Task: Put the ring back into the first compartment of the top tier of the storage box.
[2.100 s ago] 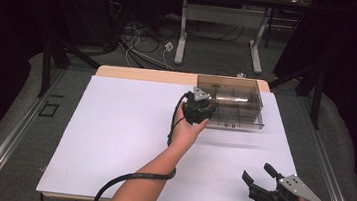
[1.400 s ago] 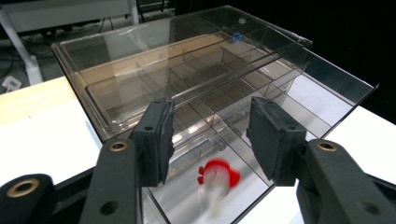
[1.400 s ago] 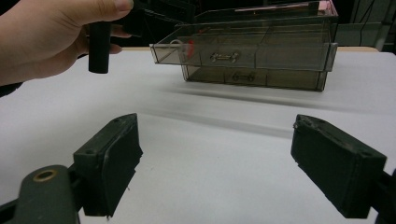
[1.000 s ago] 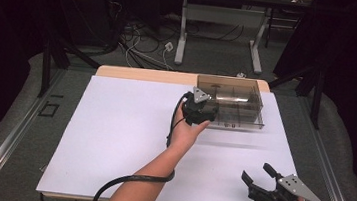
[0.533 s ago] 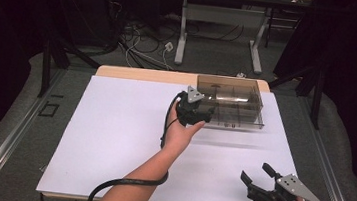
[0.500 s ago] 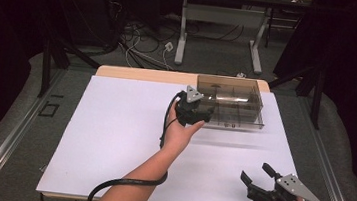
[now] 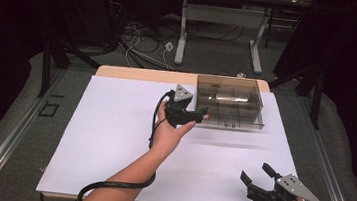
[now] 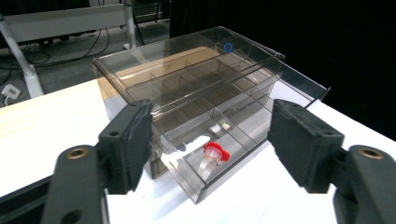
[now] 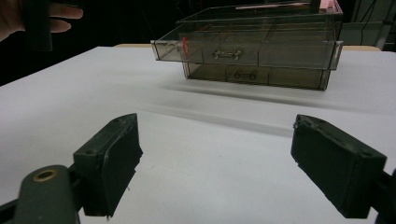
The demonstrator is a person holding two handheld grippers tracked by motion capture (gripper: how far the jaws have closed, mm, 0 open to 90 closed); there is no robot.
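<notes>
Smoky clear plastic makes up the small drawer box (image 7: 229, 102) at the far right of the white table (image 7: 112, 139), and its upper drawer (image 8: 219, 140) stands pulled out toward the near side. In that drawer's front corner compartment lies a little clear tube with a red cap (image 8: 212, 156), tilted against the divider. Compared with a second ago, the left gripper (image 7: 200, 114) has backed off from the box's front corner toward the left of the high view, and its jaws have just been opening; nothing sits between them now, and they stand about half spread, framing the drawer from a short way off. My reading is that the tube has been let go into the compartment, so the drop-off looks done and the open drawer is what remains to deal with. The right gripper (image 7: 257, 180) rests at the near right edge of the table, in the same spot as before, jaws spread wide and empty.

The box is thin-walled, glossy and sharp-edged, split by straight partitions into small cells; a lower drawer (image 9: 252, 74) sits shut beneath, each front carrying a small bone-shaped handle. The gripper pads are matte black blocks with a faintly rough face. The tabletop is flat, smooth and dull.
</notes>
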